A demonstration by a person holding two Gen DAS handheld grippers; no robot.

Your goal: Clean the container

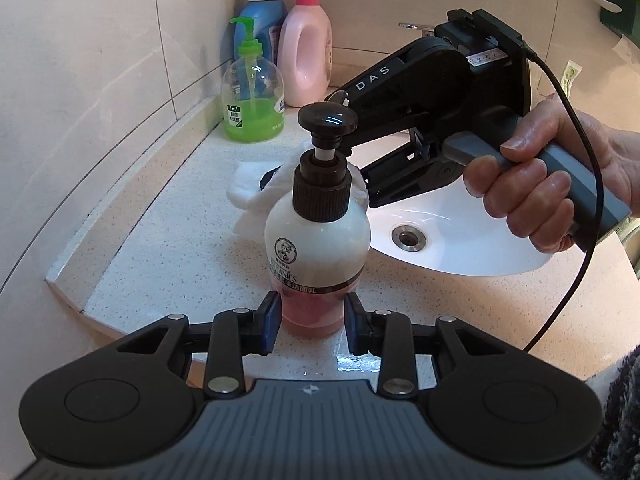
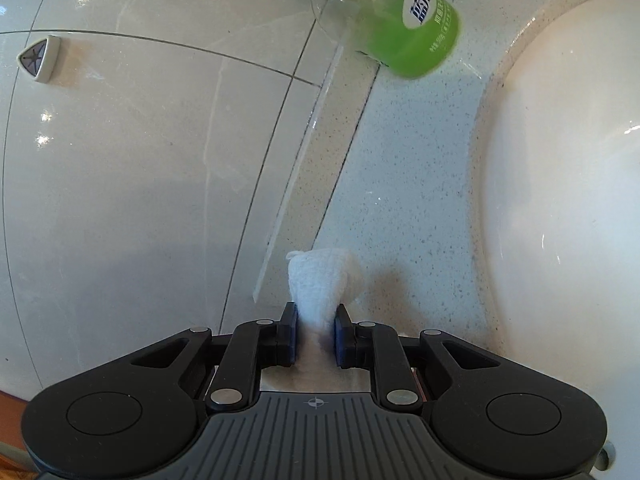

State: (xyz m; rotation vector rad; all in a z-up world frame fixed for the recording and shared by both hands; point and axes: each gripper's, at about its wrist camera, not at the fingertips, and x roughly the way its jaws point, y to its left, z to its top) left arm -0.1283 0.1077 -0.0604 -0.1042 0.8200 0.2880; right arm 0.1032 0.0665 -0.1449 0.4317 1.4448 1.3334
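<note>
The round white pump bottle with a dark brown pump head and pink liquid at its base point(image 1: 318, 240) stands upright on the speckled beige stone counter point(image 1: 168, 248), close to the counter's front edge and just left of the white oval basin point(image 1: 448, 232) sunk into it. The left gripper point(image 1: 311, 322) has its blue-padded jaws closed on the bottle's lower body, one pad pressed to each side of the pink part.

A person's hand point(image 1: 540, 184) grips the grey handle of the right gripper point(image 2: 316, 334), which reaches in from the basin side, behind the bottle's pump head. Its jaws stand narrow, pinching a folded white waffle-weave cloth point(image 2: 322, 280); the cloth bunches out ahead of the fingertips above the counter, behind the bottle and near the basin's rim.

At the counter's back corner, against the glossy cream wall tiles point(image 2: 140, 160), stand three more bottles: a clear pump bottle of green soap point(image 1: 252, 96), a blue detergent jug with a white cap point(image 1: 262, 20) and a pink pump bottle point(image 1: 306, 52). The basin's metal drain point(image 1: 408, 237) shows at its bottom.
</note>
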